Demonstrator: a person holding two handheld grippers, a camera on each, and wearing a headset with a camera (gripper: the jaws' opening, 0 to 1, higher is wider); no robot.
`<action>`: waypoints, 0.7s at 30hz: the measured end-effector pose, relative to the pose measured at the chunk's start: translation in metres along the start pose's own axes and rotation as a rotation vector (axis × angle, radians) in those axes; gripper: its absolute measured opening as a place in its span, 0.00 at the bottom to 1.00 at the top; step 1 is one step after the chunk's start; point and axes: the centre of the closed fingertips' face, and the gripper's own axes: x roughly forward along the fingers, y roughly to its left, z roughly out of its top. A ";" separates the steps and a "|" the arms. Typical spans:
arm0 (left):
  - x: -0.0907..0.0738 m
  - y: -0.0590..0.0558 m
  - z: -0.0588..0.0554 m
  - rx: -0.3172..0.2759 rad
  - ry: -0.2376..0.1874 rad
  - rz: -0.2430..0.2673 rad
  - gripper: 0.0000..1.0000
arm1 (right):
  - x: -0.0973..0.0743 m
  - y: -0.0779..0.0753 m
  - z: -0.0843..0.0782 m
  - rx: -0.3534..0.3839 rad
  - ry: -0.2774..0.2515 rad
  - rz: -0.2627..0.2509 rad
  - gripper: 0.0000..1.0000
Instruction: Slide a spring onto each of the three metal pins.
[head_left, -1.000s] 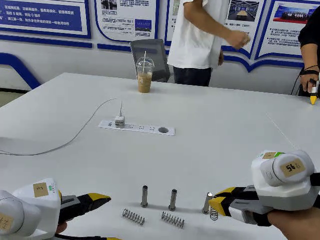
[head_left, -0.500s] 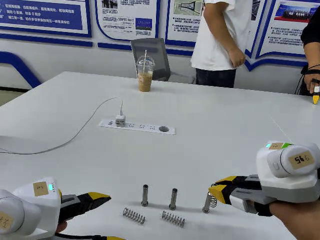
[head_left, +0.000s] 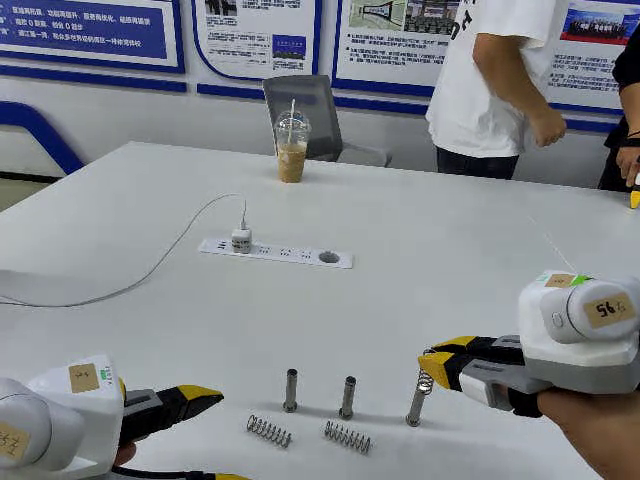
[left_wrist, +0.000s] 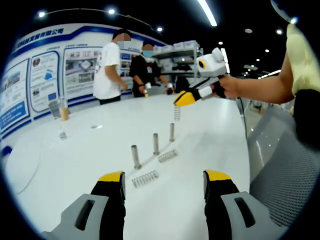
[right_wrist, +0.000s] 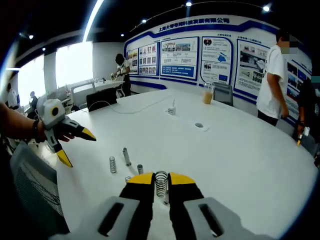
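Right gripper (head_left: 432, 368) clamps a spring (right_wrist: 161, 183) upright at the tip of the rightmost pin (head_left: 414, 405), possibly just over it. Left gripper (left_wrist: 164, 177): jaws apart, empty. Two loose springs (head_left: 267, 432) lie flat on the table (head_left: 420, 230), just before the other pins (head_left: 290, 390).

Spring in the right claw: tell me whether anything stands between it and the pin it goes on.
Nothing visible does. The right claw holds the spring just above the rightmost pin. The two loose springs lie by the other two pins, away from that path.
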 end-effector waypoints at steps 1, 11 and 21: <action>0.000 0.000 0.000 -0.001 0.001 0.000 0.64 | 0.001 -0.001 0.001 -0.001 -0.003 -0.003 0.12; 0.000 0.000 -0.003 -0.003 0.006 0.000 0.64 | 0.008 -0.008 -0.003 0.010 -0.005 -0.014 0.12; 0.000 0.001 -0.005 -0.008 0.012 0.000 0.64 | 0.015 -0.014 -0.010 0.030 0.001 -0.020 0.12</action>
